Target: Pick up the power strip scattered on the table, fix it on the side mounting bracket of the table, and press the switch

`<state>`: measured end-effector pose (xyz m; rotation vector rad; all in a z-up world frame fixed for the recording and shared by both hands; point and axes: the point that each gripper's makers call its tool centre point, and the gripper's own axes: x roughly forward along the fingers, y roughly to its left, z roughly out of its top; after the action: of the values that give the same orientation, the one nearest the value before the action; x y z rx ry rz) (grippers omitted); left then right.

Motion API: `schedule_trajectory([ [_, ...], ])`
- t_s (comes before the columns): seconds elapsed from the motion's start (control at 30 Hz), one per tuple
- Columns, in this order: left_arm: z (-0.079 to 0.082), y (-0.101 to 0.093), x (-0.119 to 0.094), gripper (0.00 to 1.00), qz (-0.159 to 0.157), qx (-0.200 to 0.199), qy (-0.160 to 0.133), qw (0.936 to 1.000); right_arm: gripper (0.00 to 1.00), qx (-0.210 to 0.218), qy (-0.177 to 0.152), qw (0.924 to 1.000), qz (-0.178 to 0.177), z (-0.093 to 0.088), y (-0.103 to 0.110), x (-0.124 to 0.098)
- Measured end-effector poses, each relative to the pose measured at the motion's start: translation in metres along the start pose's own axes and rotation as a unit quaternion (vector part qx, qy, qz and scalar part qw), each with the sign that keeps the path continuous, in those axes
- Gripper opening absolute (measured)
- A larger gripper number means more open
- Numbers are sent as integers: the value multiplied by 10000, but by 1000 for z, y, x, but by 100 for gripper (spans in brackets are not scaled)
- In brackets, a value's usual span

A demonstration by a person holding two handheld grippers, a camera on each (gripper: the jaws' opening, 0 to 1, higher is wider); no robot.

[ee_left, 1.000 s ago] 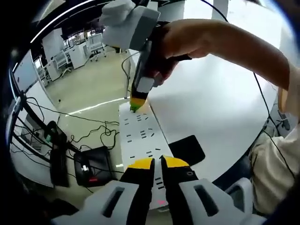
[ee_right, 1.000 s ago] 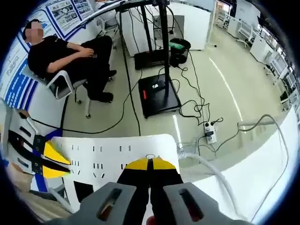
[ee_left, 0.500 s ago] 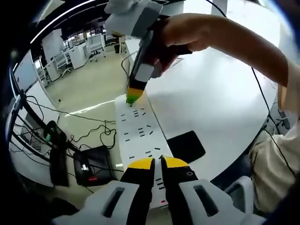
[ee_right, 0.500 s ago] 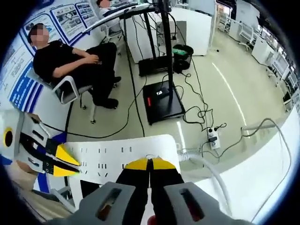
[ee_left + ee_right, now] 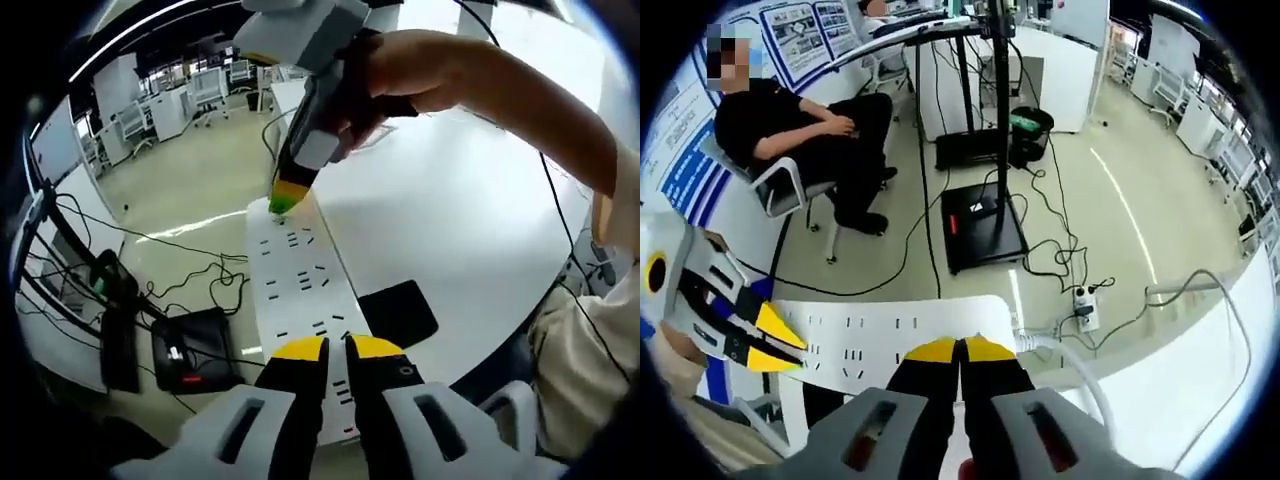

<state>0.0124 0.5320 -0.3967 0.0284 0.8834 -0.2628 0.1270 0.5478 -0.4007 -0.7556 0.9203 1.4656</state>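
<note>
Left gripper view: the left gripper (image 5: 335, 347), yellow-tipped, has its jaws closed together over the near end of the power strip (image 5: 300, 290), tips touching its face; no grasp on it can be seen. The strip is a long white bar with rows of dark socket slots, lying along the edge of the white table (image 5: 450, 220), beside a flat black pad (image 5: 398, 312). No brand or lettering on the strip can be read. At the strip's far end the right gripper (image 5: 285, 200) points steeply down, its tip meeting the strip's face; a hand (image 5: 400, 75) wraps its handle, forearm stretched out over the table.

Right gripper view: the right gripper (image 5: 960, 350) has its jaws clenched, tips resting on the strip's end (image 5: 900, 335), where a white cable (image 5: 1080, 375) leaves it. The left gripper enters from the left. On the floor beyond stand a black stand base (image 5: 983, 225) and a small extension socket (image 5: 1083, 300). A seated person (image 5: 800, 125) in black occupies a chair; the wall posters (image 5: 800, 35) are too small to read.
</note>
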Motion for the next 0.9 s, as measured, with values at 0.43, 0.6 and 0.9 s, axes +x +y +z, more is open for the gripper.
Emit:
schedule_trajectory([
  [0.43,6,-8,2,34,-109,-644,-672,9956,12,-324,-1052,9939,-33,-11,24,-41],
  [0.6,7,-23,1,36,-59,-730,-932,9929,17,-353,-1478,9884,-73,-17,26,-68],
  [0.9,24,-35,6,42,159,-419,-1522,9873,21,-282,-2030,9784,-277,-51,20,-127],
])
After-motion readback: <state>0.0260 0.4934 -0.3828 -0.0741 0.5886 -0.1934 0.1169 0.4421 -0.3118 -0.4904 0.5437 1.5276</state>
